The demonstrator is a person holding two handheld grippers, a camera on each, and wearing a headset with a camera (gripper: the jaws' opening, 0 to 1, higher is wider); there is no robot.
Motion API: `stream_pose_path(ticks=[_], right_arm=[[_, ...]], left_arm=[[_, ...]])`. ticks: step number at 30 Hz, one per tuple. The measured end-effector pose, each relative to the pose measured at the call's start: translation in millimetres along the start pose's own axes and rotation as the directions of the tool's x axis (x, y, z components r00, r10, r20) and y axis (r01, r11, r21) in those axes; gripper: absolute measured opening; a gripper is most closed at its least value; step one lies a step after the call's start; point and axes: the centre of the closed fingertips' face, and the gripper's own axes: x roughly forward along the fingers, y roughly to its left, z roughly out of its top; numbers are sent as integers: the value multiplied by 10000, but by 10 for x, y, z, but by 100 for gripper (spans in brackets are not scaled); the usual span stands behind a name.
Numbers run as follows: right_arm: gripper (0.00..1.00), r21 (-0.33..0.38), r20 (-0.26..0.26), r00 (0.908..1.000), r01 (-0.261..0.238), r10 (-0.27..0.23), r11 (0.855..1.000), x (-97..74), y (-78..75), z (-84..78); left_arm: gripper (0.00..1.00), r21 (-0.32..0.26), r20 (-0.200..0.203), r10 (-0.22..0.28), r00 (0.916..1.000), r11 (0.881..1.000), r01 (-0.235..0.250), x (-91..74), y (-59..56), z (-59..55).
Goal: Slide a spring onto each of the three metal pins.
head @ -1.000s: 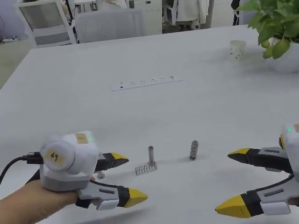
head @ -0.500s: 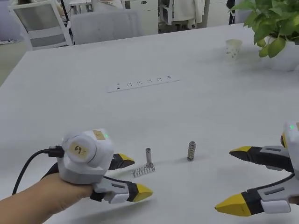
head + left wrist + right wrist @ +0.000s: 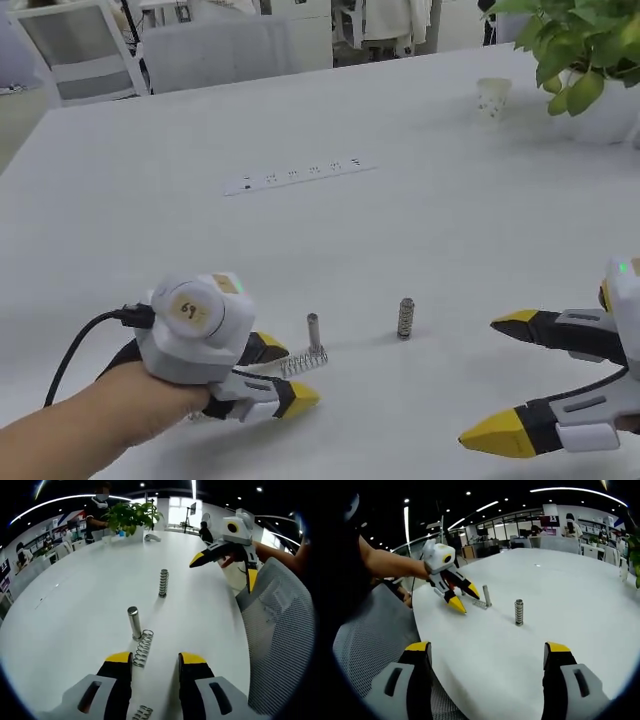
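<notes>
A bare metal pin (image 3: 313, 332) stands upright on the white table (image 3: 300, 240), with a loose spring (image 3: 303, 362) lying at its foot. To its right a second pin (image 3: 405, 318) carries a spring. My left gripper (image 3: 285, 375) is open just left of the loose spring. In the left gripper view the spring (image 3: 141, 648) lies just ahead of the left gripper (image 3: 156, 658), near its left jaw tip, with the pin (image 3: 134, 622) behind it. Another spring (image 3: 141, 712) shows low between the jaws. My right gripper (image 3: 500, 378) hangs wide open at the lower right, holding nothing.
A white power strip (image 3: 300, 177) lies mid-table. A paper cup (image 3: 490, 98) and a potted plant (image 3: 580, 50) stand at the far right. Chairs (image 3: 230, 50) line the far edge. A grey mesh chair (image 3: 280, 630) is near the table's front edge.
My left gripper has moved right toward the loose spring, and its jaws stand closer together. The right gripper has stayed about where it was.
</notes>
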Motion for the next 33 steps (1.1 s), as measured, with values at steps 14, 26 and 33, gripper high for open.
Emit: stream_pose_path(ticks=[14,26,33], right_arm=[[92,41,-79,10000,51,-50,10000,8,0,-17],[91,77,-186,9998,77,-76,9999,-4,-6,-55],[90,28,-227,9997,86,-86,10000,-5,-13,-55]], left_arm=[[15,267,-208,126,9997,9996,-120,25,8,-40],[6,587,-491,325,9983,9978,-296,55,13,-60],[2,698,-573,294,9979,9972,-254,44,6,-77]])
